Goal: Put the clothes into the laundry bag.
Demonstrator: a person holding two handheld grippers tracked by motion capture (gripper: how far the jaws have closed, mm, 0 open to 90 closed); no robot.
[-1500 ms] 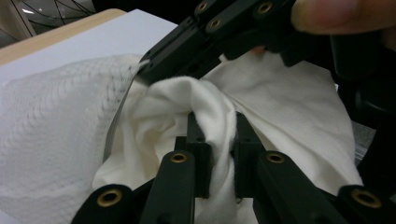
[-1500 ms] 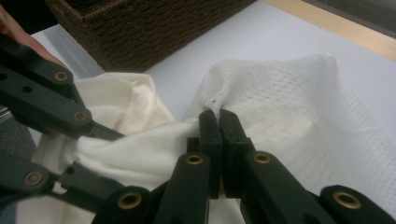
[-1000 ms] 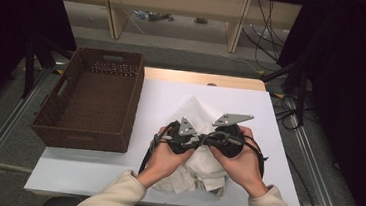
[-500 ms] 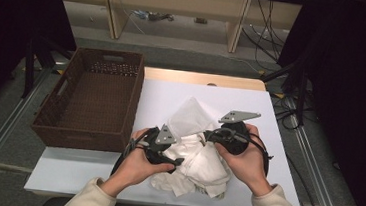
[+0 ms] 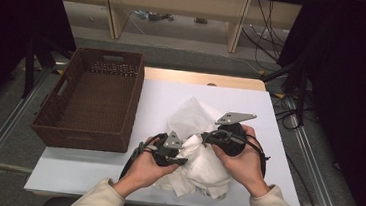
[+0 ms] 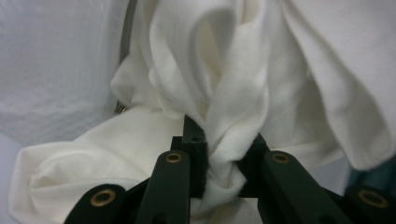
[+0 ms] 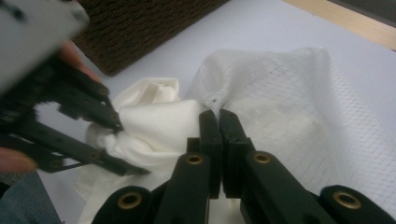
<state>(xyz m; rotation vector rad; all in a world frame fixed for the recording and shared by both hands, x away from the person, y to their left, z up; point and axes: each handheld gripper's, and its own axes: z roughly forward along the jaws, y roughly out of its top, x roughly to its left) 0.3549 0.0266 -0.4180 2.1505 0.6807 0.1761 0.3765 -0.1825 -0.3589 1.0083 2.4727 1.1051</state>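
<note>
Beside the basket point(image 5: 91, 100), the left gripper point(image 6: 223, 161) had just closed onto a fold of the cloth point(image 5: 200, 170); the right gripper point(image 7: 219, 135) stayed clamped on the mesh bag point(image 7: 303, 107), so unloading could proceed.

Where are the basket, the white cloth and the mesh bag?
basket point(image 5: 58, 133), high view, on its near wall.
white cloth point(image 6: 233, 116), left gripper view, on the bunched fold above the jaws.
mesh bag point(image 7: 299, 98), right gripper view, on its netted face.
</note>
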